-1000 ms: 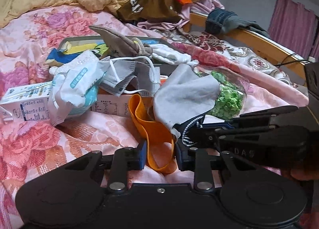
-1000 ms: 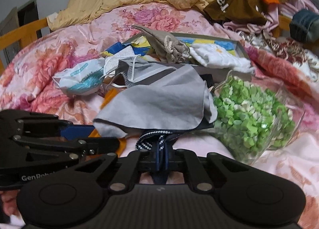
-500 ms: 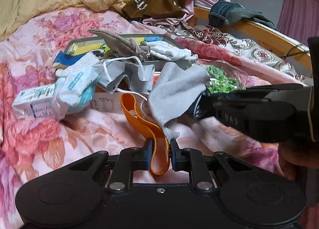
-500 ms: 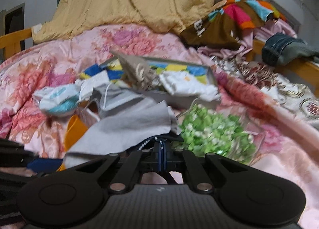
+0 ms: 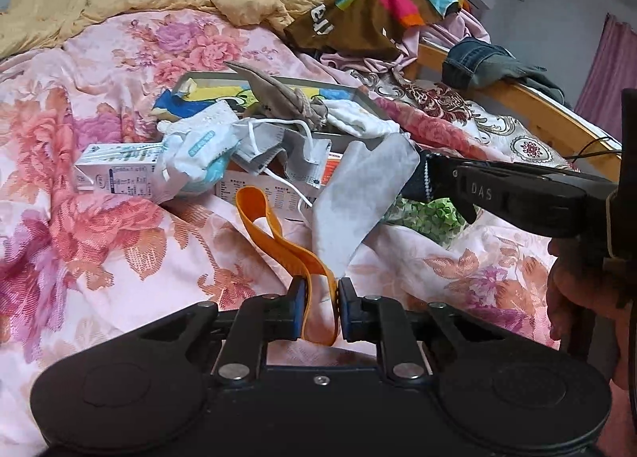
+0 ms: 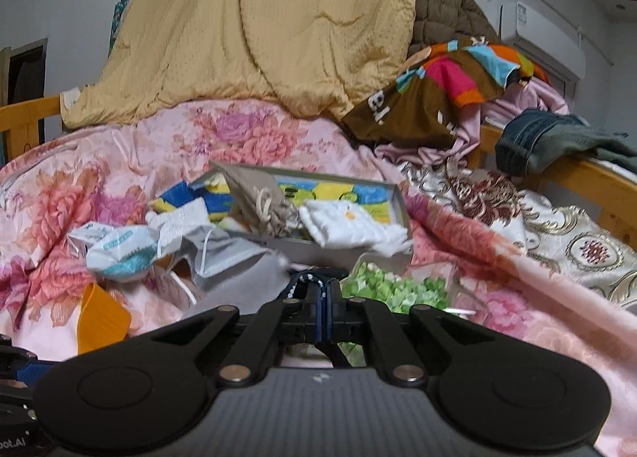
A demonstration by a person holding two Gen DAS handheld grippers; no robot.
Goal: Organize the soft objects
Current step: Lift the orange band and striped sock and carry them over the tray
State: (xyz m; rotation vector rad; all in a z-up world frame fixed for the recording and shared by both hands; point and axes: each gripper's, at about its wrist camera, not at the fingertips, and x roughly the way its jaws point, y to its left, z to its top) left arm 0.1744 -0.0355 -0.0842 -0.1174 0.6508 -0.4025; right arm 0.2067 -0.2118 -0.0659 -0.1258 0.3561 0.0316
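Note:
My left gripper [image 5: 321,309] is shut on an orange elastic band [image 5: 278,234] that stretches up and left over the floral bedspread. My right gripper [image 6: 324,303] is shut on a dark blue cord with white dots [image 6: 308,281] fixed to a grey cloth [image 5: 358,194], which hangs lifted from it. In the left wrist view the right gripper [image 5: 428,178] reaches in from the right. A shallow grey box [image 6: 398,198] behind holds a beige drawstring pouch [image 6: 258,198] and a white cloth [image 6: 350,226].
A grey face mask [image 5: 270,142], a white and blue wipes pack [image 5: 199,154] and a white carton [image 5: 119,174] lie left of the box. A clear bag of green pieces [image 6: 394,287] lies right. A yellow quilt [image 6: 258,30] and piled clothes [image 6: 438,90] sit behind; a wooden rail [image 5: 537,110] at right.
My left gripper closed on the orange band and pulled it back, stretching it. My right gripper lifted the grey cloth up off the green bag.

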